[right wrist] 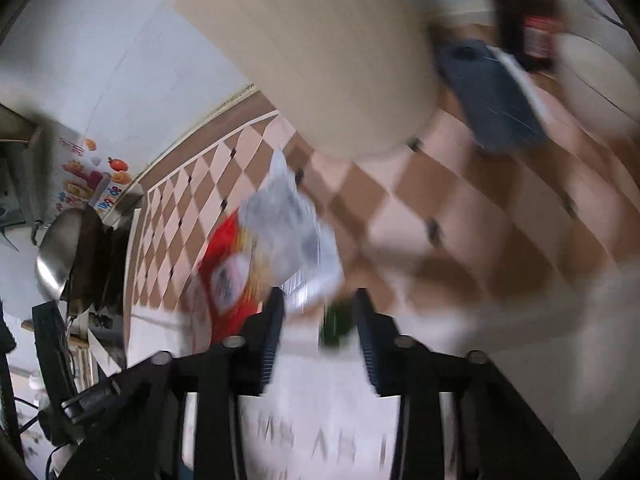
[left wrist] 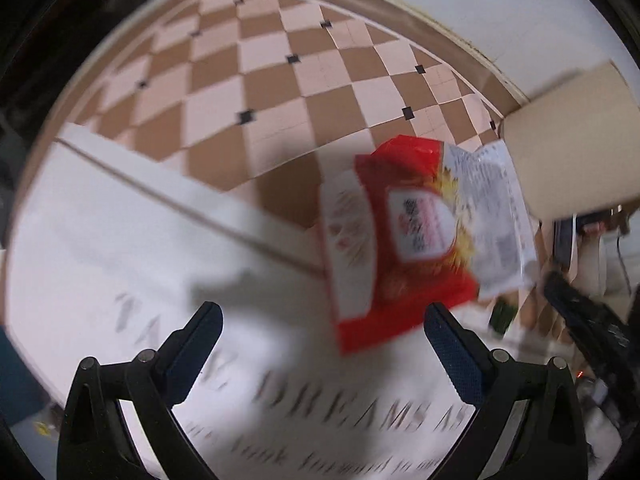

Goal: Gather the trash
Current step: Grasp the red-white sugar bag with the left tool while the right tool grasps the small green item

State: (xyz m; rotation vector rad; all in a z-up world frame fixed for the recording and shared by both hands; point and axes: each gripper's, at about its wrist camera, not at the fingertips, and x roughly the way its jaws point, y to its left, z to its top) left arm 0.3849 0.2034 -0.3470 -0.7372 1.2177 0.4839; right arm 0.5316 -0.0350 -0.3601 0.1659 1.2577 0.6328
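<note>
Gaping wide, the left hand-held gripper (left wrist: 322, 320) holds nothing beside the red wrapper (left wrist: 404, 240).

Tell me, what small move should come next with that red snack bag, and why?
Probably bring the left gripper to the right, around the red snack bag, then close. Its jaws are wide apart with nothing between them, and the bag is off by the right-hand finger. The right gripper also looks open; blur hides whether it touches the bag.

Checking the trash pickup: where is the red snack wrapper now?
In the left wrist view, the red snack wrapper hangs right of centre, above the white tabletop and beyond the open left claw.
</note>
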